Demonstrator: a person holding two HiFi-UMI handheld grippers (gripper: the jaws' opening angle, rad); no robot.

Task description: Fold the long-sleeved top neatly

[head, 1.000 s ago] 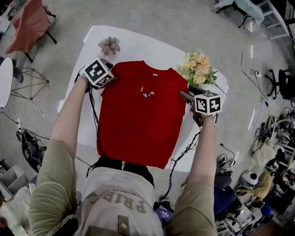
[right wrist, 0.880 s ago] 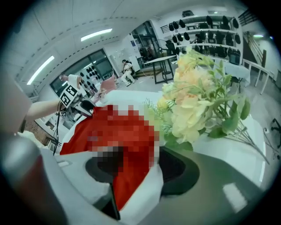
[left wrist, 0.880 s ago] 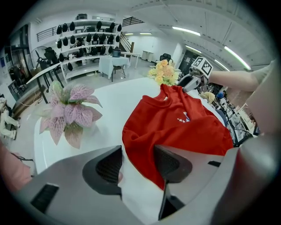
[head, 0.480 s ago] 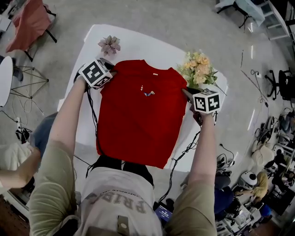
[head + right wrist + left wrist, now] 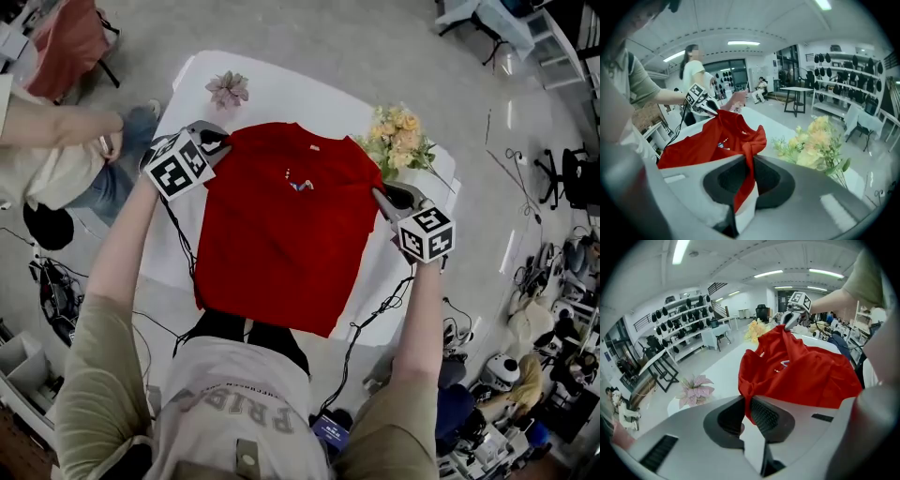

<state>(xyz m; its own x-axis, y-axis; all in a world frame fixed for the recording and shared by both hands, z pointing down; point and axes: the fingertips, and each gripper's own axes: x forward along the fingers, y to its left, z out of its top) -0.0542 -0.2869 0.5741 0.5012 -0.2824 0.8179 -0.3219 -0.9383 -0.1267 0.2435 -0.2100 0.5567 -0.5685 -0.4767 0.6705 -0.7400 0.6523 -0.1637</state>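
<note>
My left tool (image 5: pixel 218 142) and right tool (image 5: pixel 380 196) have just been closing, and each now pinches a shoulder of the red top (image 5: pixel 281 225), which lies spread on the worktop (image 5: pixel 272 89). These thin bites may slip, and the lifted cloth could snag the yellow flowers (image 5: pixel 403 139).

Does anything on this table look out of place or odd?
Nothing spilled or damaged. Only the yellow bouquet stands very close to the red top and the right gripper, where lifted cloth may brush it.

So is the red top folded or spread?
Red top: spread on white table; only shoulder corners raised, pinched in left tongs and right tongs, both just closed.
</note>
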